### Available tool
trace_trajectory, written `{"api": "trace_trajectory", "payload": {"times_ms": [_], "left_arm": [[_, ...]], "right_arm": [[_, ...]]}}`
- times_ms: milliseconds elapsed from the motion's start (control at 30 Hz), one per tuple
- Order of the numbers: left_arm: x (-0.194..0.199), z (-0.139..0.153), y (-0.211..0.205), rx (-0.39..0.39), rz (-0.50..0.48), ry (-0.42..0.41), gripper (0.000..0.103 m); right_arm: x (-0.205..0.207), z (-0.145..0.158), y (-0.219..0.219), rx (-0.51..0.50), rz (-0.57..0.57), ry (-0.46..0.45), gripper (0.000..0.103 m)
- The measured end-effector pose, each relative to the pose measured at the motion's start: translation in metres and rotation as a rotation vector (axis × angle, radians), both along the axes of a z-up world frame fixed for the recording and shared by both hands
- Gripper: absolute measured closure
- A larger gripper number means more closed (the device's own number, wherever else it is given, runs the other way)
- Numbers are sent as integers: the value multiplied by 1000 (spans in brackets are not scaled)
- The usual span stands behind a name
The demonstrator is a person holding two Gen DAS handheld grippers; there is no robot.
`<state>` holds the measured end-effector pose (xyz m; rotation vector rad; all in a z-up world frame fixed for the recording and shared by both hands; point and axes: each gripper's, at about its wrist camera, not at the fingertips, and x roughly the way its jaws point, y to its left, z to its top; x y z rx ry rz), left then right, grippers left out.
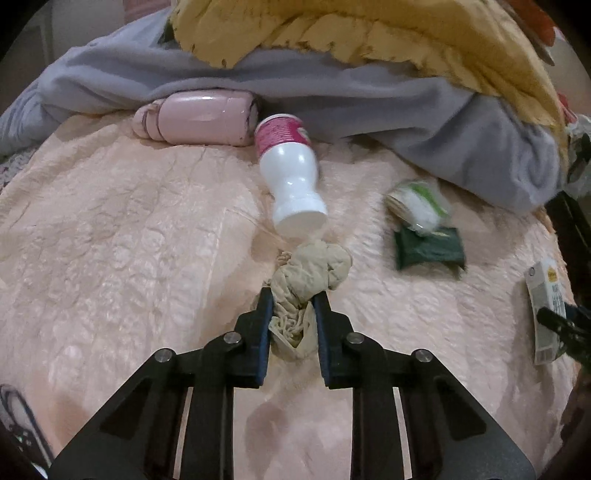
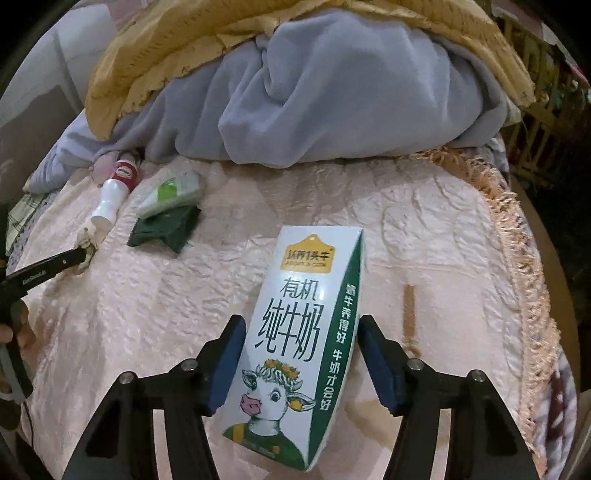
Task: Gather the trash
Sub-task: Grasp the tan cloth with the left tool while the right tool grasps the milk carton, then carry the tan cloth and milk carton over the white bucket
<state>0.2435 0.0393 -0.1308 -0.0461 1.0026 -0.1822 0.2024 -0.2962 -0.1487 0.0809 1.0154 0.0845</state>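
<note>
My left gripper (image 1: 291, 295) is shut on a crumpled beige tissue (image 1: 310, 273) on the pink bedspread. A white yogurt bottle with a pink label (image 1: 288, 173) lies just beyond it. A green-white wrapper (image 1: 417, 203) and a dark green packet (image 1: 428, 251) lie to the right. My right gripper (image 2: 301, 325) has its jaws around a white-green milk carton (image 2: 299, 328); both pads touch its sides. The carton also shows at the right edge of the left wrist view (image 1: 546, 310). The bottle (image 2: 114, 188), wrapper (image 2: 171, 192) and packet (image 2: 164, 229) show far left in the right wrist view.
A pink case (image 1: 199, 120) lies against a heap of grey blanket (image 1: 332, 88) and yellow quilt (image 1: 369, 29) at the back. The bedspread's fringed edge (image 2: 517, 236) runs along the right, with wooden furniture (image 2: 539, 122) beyond it.
</note>
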Motion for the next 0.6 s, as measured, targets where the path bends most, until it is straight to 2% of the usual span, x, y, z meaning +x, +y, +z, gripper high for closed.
{"api": "trace_trajectory", "payload": {"times_ms": [300, 600], "left_arm": [[-69, 33, -45, -50, -88, -21, 85], [-113, 46, -100, -47, -158, -42, 85]], "right_arm": [[-62, 34, -9, 69, 30, -44, 45], [-124, 39, -29, 120, 2, -50, 45]]}}
